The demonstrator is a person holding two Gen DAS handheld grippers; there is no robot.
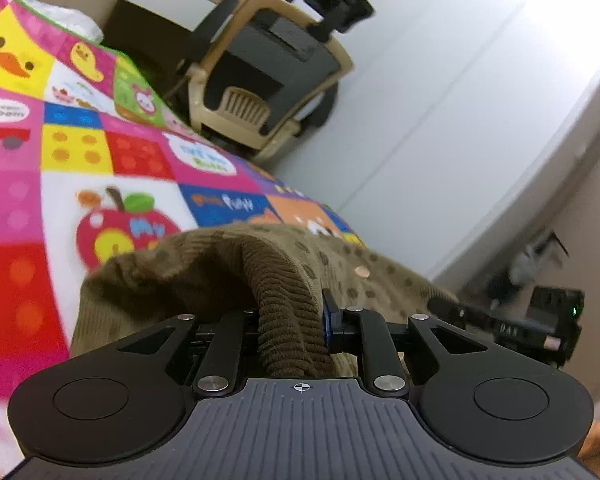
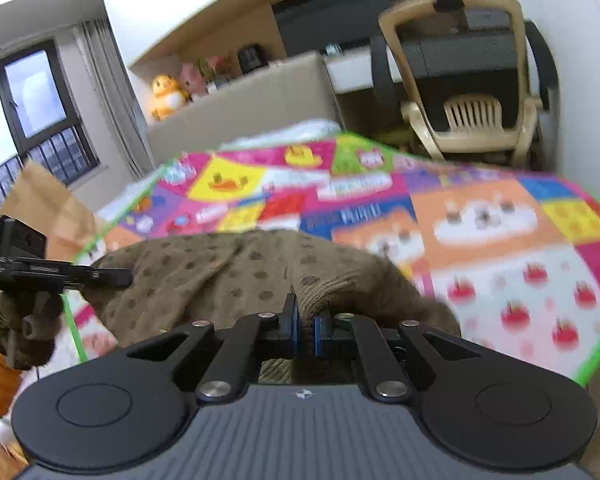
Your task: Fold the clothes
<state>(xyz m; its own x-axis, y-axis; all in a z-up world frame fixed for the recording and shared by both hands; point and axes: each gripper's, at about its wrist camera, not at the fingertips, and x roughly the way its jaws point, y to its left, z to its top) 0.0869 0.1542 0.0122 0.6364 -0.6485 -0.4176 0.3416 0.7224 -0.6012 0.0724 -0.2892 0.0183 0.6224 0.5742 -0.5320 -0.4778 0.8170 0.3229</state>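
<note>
Left fingers (image 1: 327,320) clenched on brown knit garment (image 1: 284,280) — right gripper (image 2: 306,330) likewise — above colourful mat (image 2: 480,216).

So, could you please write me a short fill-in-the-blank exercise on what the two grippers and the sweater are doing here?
1. The left gripper is shut on the sweater's ribbed ____.
2. The sweater is brown with darker ____.
3. The right gripper is ____ on the sweater.
4. The sweater lies on a colourful ____ printed with ducks and apples.

Missing words: edge; dots; shut; mat
</note>
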